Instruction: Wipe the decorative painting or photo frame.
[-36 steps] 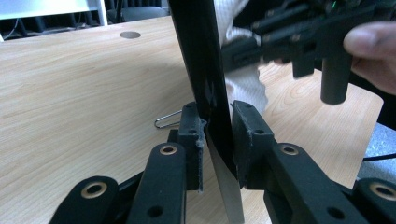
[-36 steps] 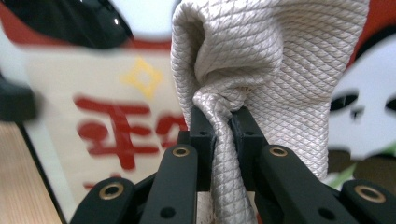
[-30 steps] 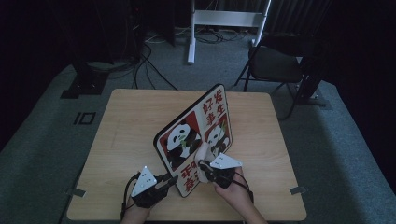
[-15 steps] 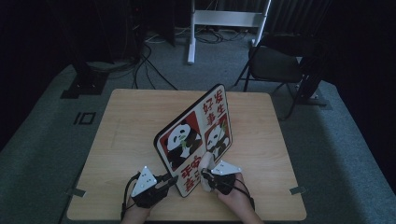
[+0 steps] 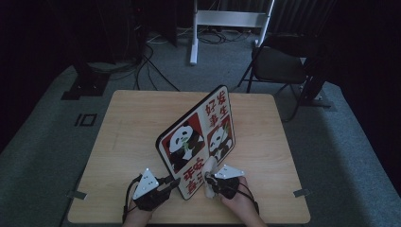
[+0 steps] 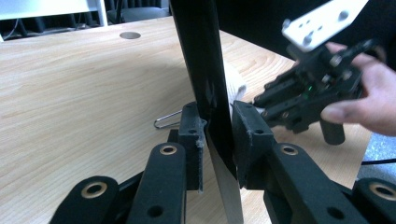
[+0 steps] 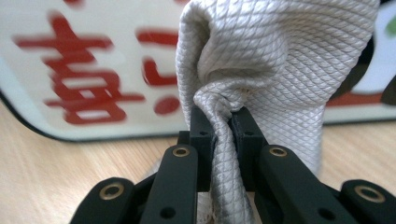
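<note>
While the left gripper (image 6: 217, 133) clamps the panda board (image 5: 198, 142) tilted on edge on the table (image 5: 123, 127), the right gripper (image 7: 223, 128), clamped on the white cloth (image 7: 275, 60), has sunk toward the board's lower corner, apparently wiping downward.

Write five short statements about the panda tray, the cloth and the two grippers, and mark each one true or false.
1. The left gripper is clamped on the edge of the panda tray. True.
2. The tray lies flat on the table. False: it stands tilted on its edge, printed face toward the person.
3. The right gripper is shut on a white cloth. True.
4. The cloth is spread out at the far end of the table. False: it is bunched up against the tray's printed face, near the red characters.
5. The tray's pictures show cats. False: they show pandas.
</note>
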